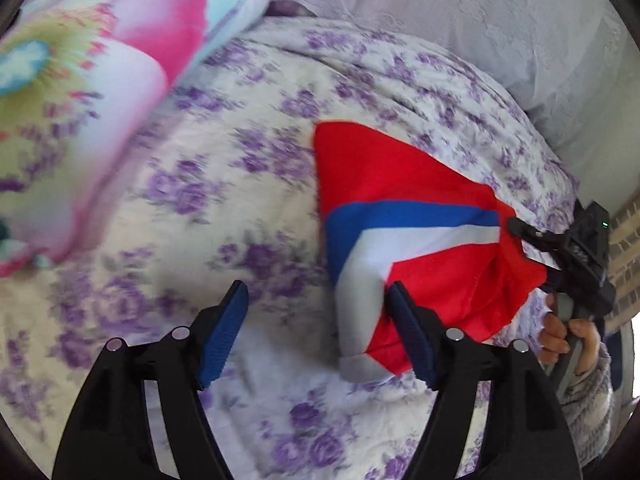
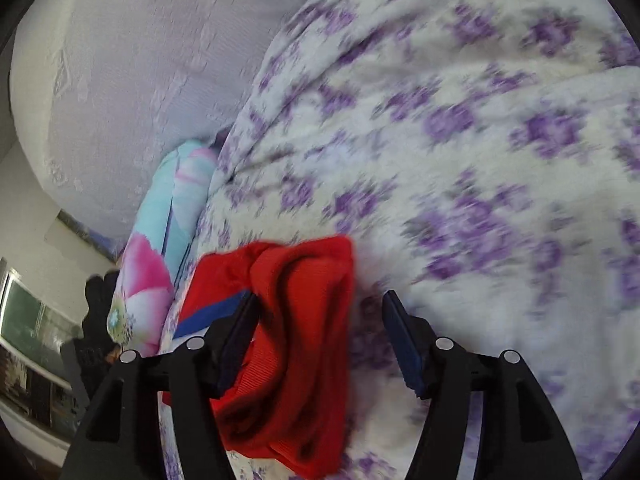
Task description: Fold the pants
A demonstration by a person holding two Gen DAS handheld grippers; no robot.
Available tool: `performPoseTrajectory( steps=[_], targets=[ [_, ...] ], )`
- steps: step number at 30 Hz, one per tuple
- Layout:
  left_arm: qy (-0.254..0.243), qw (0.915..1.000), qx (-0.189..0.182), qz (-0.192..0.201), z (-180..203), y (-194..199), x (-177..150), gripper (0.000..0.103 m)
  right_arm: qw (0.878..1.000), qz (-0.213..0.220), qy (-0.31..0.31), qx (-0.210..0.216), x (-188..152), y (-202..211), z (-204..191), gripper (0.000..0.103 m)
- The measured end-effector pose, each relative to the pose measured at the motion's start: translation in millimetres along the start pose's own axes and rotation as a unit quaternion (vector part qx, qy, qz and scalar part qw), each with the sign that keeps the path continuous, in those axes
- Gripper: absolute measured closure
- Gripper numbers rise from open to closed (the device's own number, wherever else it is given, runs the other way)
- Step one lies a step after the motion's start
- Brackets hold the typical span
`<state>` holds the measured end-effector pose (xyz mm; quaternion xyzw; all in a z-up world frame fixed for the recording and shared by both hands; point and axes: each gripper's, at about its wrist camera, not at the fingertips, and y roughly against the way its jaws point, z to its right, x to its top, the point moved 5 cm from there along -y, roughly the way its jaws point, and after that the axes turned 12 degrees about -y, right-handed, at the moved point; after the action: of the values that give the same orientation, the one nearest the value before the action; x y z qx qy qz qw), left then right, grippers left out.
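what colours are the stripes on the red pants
Blue and white bands across the red pants, clearest in the left wrist view.

Left of the red pants [image 1: 404,216], your left gripper [image 1: 316,332] has open floral quilt [image 1: 224,184] under it, bare up to the bright flowered pillow [image 1: 92,92], which walls off the far left. Beyond the pants rises the pale padded headboard [image 1: 500,32] (no passage there). Right of the pants, seen from the right wrist, the quilt [image 2: 480,168] runs free; the bunched red cloth [image 2: 296,320] crowds your right gripper [image 2: 320,316] on its left side.
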<state>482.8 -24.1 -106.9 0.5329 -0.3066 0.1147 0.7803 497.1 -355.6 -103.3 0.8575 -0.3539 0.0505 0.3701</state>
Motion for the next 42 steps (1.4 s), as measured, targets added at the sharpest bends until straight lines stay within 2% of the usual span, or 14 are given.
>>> performPoseTrajectory(
  steps=[6, 10, 11, 13, 16, 18, 20, 21, 22, 26, 28, 30, 35, 42],
  targets=[
    [-0.083, 0.9952, -0.011, 0.052, 56.1, 22.8, 18.9, 0.036, 0.996, 0.001, 0.038, 0.08, -2.8, 23.3, -51.3, 0.043],
    [-0.165, 0.984, 0.062, 0.029, 88.2, -5.8, 16.4, 0.036, 0.995, -0.035, 0.045, 0.087, -13.8, -10.7, -67.0, 0.043],
    [-0.17, 0.9816, 0.086, 0.015, 86.4, -17.9, 11.1, 0.036, 0.997, -0.03, 0.036, 0.065, -12.8, -20.6, -56.9, 0.048],
    [-0.18, 0.9777, 0.107, 0.015, 81.9, -27.2, 0.5, 0.029, 0.998, -0.028, 0.024, 0.046, -10.4, -28.4, -38.5, 0.082],
    [-0.195, 0.9692, 0.148, 0.03, 79.9, -24.3, -5.3, 0.017, 0.998, -0.022, -0.003, 0.055, -8.5, -21.5, -15.7, 0.096],
    [-0.189, 0.9666, 0.169, 0.039, 77.3, -18.4, -6.6, 0.017, 0.999, 0.008, 0.018, 0.035, -11.3, -3.1, -17.0, 0.092],
    [-0.171, 0.9654, 0.191, 0.045, 70.6, -10.6, -7.0, 0.017, 0.996, 0.063, 0.054, -0.037, -11.6, 21.0, -16.2, 0.07],
    [-0.161, 0.9653, 0.201, 0.045, 67.9, -5.9, -8.3, 0.018, 0.99, 0.104, 0.062, -0.079, -11.4, 39.2, -11.9, 0.046],
    [-0.15, 0.9656, 0.208, 0.045, 66.1, -0.6, -10.0, 0.019, 0.984, 0.136, 0.067, -0.097, -15.2, 55.0, -13.9, 0.036],
    [-0.133, 0.9653, 0.209, 0.082, 83.3, 36.6, -25.5, 0.019, 0.965, 0.198, 0.109, -0.133, -56.3, 95.7, -34.4, 0.03],
    [-0.142, 0.962, 0.212, 0.097, 97.8, 53.9, -34.8, 0.016, 0.954, 0.222, 0.127, -0.156, -84.9, 106.4, -45.4, 0.017],
    [-0.141, 0.958, 0.22, 0.117, 112.5, 74.7, -49.6, 0.007, 0.945, 0.238, 0.149, -0.166, -119.4, 115.0, -56.6, 0.012],
    [-0.127, 0.9545, 0.221, 0.155, 133.3, 116.7, -100.7, 0.005, 0.916, 0.299, 0.188, -0.191, -182.5, 147.4, -72.1, 0.004],
    [-0.115, 0.9503, 0.224, 0.183, 123.4, 132.7, -115.0, 0.005, 0.908, 0.341, 0.203, -0.135, -197.9, 168.8, -80.0, 0.004]
  ],
)
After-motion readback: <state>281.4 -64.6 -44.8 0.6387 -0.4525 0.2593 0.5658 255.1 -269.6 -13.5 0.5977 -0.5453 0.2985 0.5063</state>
